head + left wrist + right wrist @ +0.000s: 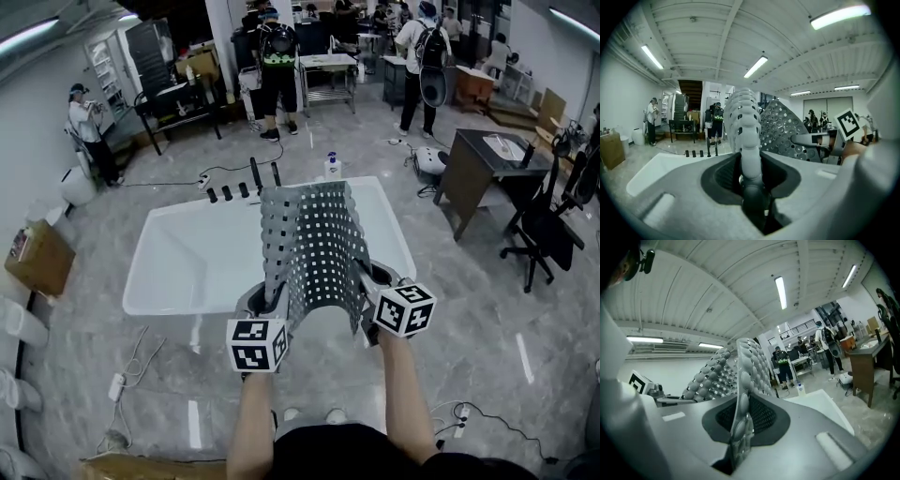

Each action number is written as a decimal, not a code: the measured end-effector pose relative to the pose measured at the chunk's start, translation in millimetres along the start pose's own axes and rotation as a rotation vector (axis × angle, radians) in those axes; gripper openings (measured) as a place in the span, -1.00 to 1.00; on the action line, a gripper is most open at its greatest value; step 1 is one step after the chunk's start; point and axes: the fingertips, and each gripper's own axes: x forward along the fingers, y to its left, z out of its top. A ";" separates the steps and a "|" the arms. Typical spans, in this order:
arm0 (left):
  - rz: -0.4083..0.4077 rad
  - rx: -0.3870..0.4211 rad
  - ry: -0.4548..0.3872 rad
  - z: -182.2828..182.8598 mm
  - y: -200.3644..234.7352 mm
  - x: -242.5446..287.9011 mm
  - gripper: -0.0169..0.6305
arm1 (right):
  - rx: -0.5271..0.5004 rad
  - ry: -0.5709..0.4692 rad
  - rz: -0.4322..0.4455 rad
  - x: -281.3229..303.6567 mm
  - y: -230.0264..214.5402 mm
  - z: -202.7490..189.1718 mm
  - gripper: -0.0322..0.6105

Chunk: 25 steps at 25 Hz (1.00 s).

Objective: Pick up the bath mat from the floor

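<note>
— Left hand-held gripper [272, 302] and right hand-held gripper [370, 286]: what does the head view give?

— Each is clamped on a near corner of the grey perforated rubber bath mat [314, 246]. It is off the floor, spanning between the two and arching up and away ahead of them. A white bathtub [178, 258] lies below and beyond.

— And the left gripper view?

— Its jaws pinch a thick, bunched edge of the bath mat. The sheet rises straight ahead of the pads and curves over toward the right hand-held gripper.

— Right gripper view?

— Jaws nearly together on a thin single layer, studs showing, with the sheet standing up from the pads.

— So how to carry it well?

— I'd judge the lift done, so the job now is holding. Squeeze evenly and hold both hand-held grippers level, spread enough that the sheet is taut. Watch the left side, where a bunched edge could roll out of the pinch.
</note>
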 end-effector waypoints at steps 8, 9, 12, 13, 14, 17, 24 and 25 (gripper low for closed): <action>0.051 0.028 -0.136 64.2 -8.3 -9.3 -0.63 | -0.171 -0.064 -0.018 -16.4 10.8 66.3 -0.83; 0.060 0.027 -0.142 67.5 -5.7 -12.0 -0.63 | -0.183 -0.070 -0.027 -20.0 13.3 72.6 -0.83; 0.059 0.023 -0.160 71.7 -2.9 -18.2 -0.63 | -0.196 -0.094 -0.032 -27.7 23.6 81.7 -0.83; 0.053 0.021 -0.167 71.6 -4.2 -19.0 -0.63 | -0.199 -0.100 -0.031 -29.7 25.5 81.3 -0.83; 0.046 0.021 -0.173 71.5 -5.8 -19.5 -0.63 | -0.201 -0.106 -0.032 -31.6 26.4 80.5 -0.83; 0.036 0.031 -0.181 72.8 -10.3 -20.8 -0.63 | -0.199 -0.118 -0.032 -35.8 26.4 78.3 -0.83; 0.027 0.038 -0.188 73.9 -16.0 -26.7 -0.64 | -0.209 -0.117 -0.033 -43.7 28.9 75.9 -0.83; 0.027 0.042 -0.187 74.0 -16.9 -27.5 -0.64 | -0.211 -0.117 -0.033 -44.6 29.6 75.9 -0.83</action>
